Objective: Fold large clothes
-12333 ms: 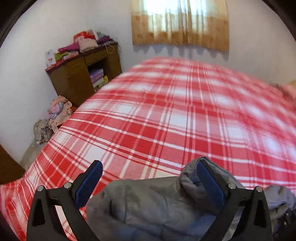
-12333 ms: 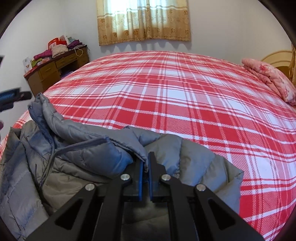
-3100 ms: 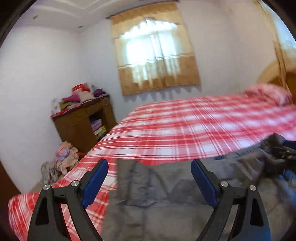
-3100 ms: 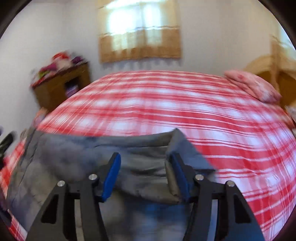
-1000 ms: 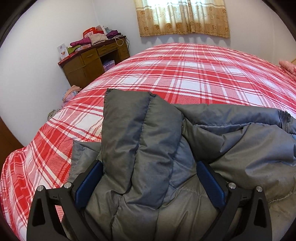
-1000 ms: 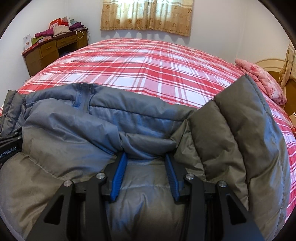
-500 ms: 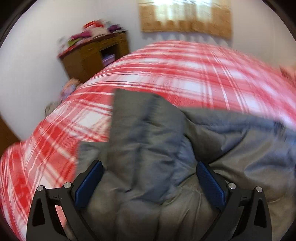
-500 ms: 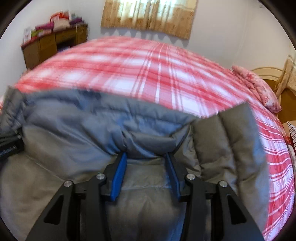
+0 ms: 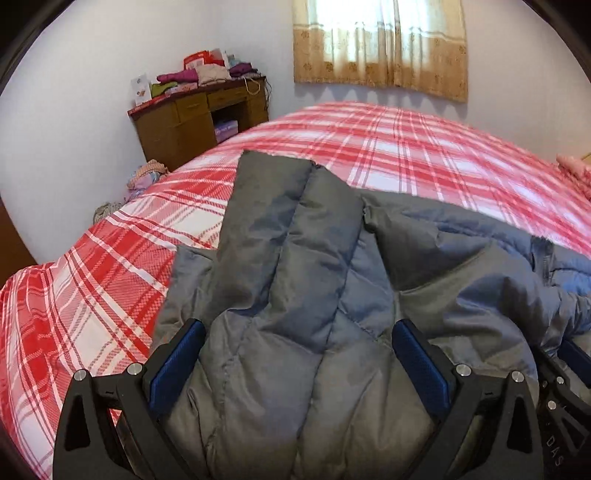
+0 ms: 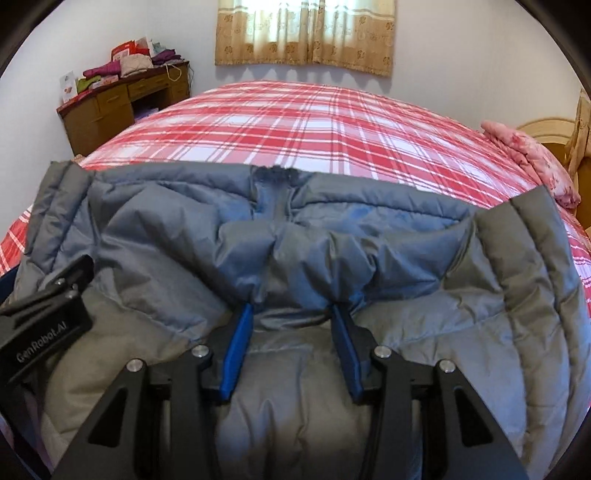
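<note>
A grey padded jacket [image 9: 325, 295] lies spread on the near part of the red plaid bed [image 9: 406, 155]. One sleeve [image 9: 280, 229] runs away from me on the left; the other sleeve [image 10: 524, 266] lies at the right. The collar [image 10: 273, 192] is at the far edge. My left gripper [image 9: 295, 354] is open, its blue pads straddling the base of the left sleeve. My right gripper [image 10: 291, 332] is partly open, with a bunched ridge of jacket fabric between its pads. The left gripper's body also shows in the right wrist view [image 10: 44, 317].
A brown desk [image 9: 199, 118] piled with folded clothes stands at the back left. Loose clothes [image 9: 144, 177] lie on the floor beside it. A pink pillow [image 10: 528, 155] lies at the bed's right, by a wooden headboard [image 10: 554, 136]. A curtained window [image 10: 306, 33] is behind.
Over the last second both grippers stayed on the jacket and tilted a little; the view steadied after a blur. Earlier the jacket was crumpled; now it lies spread with both sleeves laid out.
</note>
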Demonstrator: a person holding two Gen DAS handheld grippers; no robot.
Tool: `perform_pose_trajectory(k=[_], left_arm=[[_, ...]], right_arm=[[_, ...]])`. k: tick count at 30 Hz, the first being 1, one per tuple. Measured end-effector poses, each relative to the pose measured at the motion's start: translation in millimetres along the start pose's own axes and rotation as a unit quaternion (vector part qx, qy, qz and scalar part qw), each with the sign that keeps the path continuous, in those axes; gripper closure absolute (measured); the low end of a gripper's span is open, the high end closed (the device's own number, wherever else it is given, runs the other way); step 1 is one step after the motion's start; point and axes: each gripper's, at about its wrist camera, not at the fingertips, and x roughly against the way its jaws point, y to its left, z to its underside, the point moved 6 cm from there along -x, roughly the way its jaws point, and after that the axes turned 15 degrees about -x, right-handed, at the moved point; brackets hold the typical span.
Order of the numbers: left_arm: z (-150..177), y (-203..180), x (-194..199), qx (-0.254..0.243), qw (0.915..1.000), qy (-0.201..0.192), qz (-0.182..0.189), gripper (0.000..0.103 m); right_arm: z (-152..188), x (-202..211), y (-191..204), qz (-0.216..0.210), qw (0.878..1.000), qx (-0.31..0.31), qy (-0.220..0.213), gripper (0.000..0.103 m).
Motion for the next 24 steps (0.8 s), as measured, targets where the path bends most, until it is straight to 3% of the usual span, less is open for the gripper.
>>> perform_pose_trajectory(k=[14, 19, 21, 24], left_arm=[[1, -9, -3, -0.022, 0.9995, 0.020, -0.010, 0.001], [15, 16, 57, -0.045, 0.9978, -0.034, -0.035, 0.001], [34, 41, 89, -0.049, 0.9950, -0.063, -0.061, 0.001], [65, 76, 102, -0.021, 0.9940, -0.054, -0.093, 0.001]], right_arm=[[1, -4, 1, -0.001, 1.000, 0.006, 0.002, 0.054], [3, 9, -2, 0.002, 1.000, 0.018, 0.011, 0.053], [10, 33, -12, -0.006, 1.000, 0.018, -0.004, 0.041], [29, 68, -31, -0.003, 0.999, 0.023, -0.043, 0.032]])
